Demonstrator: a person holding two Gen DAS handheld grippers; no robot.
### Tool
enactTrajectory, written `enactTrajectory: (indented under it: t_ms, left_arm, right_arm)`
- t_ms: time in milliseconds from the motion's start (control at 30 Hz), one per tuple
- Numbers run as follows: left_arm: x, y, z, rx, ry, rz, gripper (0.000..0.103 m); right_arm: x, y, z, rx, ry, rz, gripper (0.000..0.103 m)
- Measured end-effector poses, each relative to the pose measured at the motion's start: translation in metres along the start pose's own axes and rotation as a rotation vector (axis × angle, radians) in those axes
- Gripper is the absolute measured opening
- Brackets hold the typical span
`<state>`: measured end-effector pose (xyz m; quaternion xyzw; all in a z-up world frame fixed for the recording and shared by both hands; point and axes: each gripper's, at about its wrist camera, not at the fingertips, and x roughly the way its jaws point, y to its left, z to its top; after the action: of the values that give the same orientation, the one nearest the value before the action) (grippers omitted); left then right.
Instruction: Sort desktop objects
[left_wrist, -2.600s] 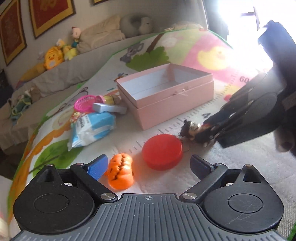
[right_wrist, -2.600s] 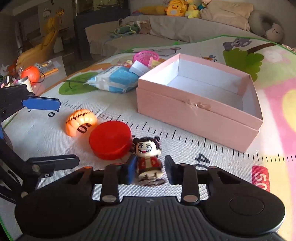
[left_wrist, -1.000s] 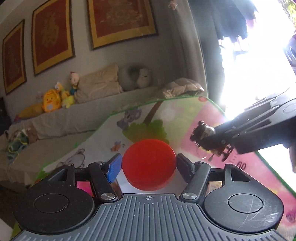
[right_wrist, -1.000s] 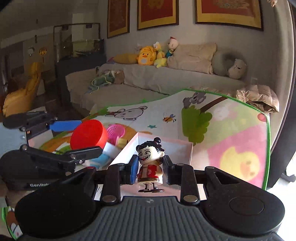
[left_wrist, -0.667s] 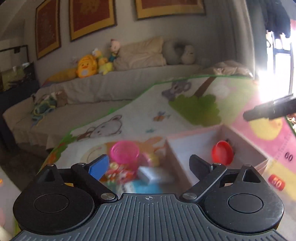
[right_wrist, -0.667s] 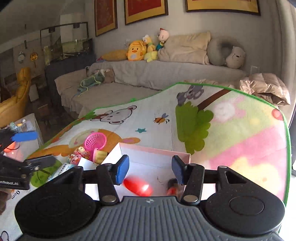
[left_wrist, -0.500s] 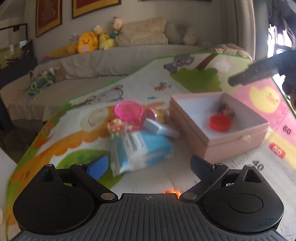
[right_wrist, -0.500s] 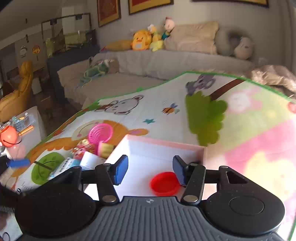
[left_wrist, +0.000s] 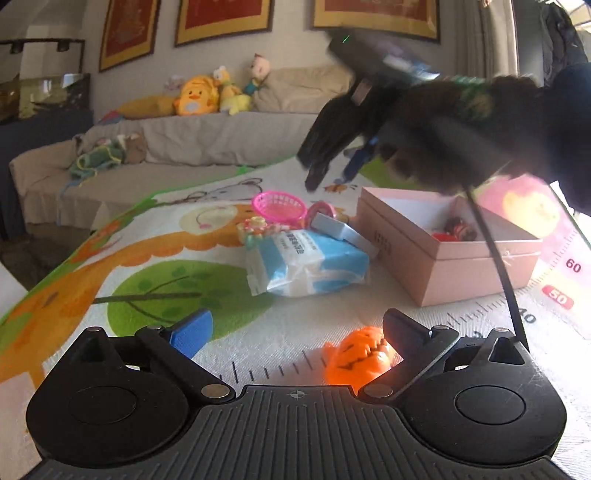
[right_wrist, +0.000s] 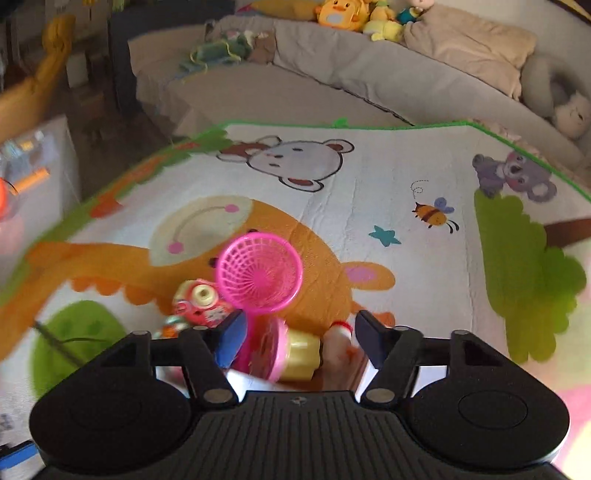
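Orange plastic is showing between the fingers of the left gripper (left_wrist: 295, 330): a small pumpkin toy (left_wrist: 360, 357) is lying on the play mat (left_wrist: 155, 288), close against the inner face of the right-hand finger, though contact cannot be confirmed. The left jaws are standing wide apart and have just been opening further — nothing is clamped between them. Beyond the pumpkin toy, a blue-and-white wipes packet (left_wrist: 306, 264) is resting on the mat, with a grey flat case (left_wrist: 338, 229) leaning at its far edge. A pink box (left_wrist: 443, 243) is sitting open just beside the packet, on the mat's ruler strip; a red lid (left_wrist: 441, 236) and a small doll figure (left_wrist: 460, 227) are lying inside it. The right gripper (right_wrist: 297, 334) is hanging above the cluster of small toys at the far end of the packet, pointing steeply down. Its jaws are standing partly apart and have just been closing a little, gripping nothing — a pink-and-yellow cup toy (right_wrist: 291, 349) is lying on its side below the gap, and whether the fingers are touching it cannot be told through the blur. A pink mesh basket (right_wrist: 258, 275) is sitting just beyond the fingertips, with a red round toy (right_wrist: 201, 304) beside it.
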<state>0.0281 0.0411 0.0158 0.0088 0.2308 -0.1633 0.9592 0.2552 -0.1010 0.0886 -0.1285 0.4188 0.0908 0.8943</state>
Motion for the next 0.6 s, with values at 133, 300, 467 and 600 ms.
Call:
enactTrajectory:
  t_ms: [133,300,467,600]
  left_arm:
    - [0.001,0.003,0.001,-0.016,0.008,-0.009,0.101]
    - [-0.004,-0.004,-0.002,0.042,0.039,-0.069,0.102]
    - [-0.009,-0.018,-0.007,0.107,0.069,-0.067,0.102]
    - [-0.016,-0.024,-0.011,0.11,0.105,-0.08,0.102]
  right_arm:
    - [0.042,0.015,0.005,-0.036,0.048,-0.067,0.034]
    - [0.05,0.023,-0.012,-0.067,0.115,-0.057,0.03]
    - [0.011,0.032,-0.046,-0.082,0.155,0.09,0.03]
    - [-0.028,0.041,-0.085,-0.103,0.175,0.201,0.03]
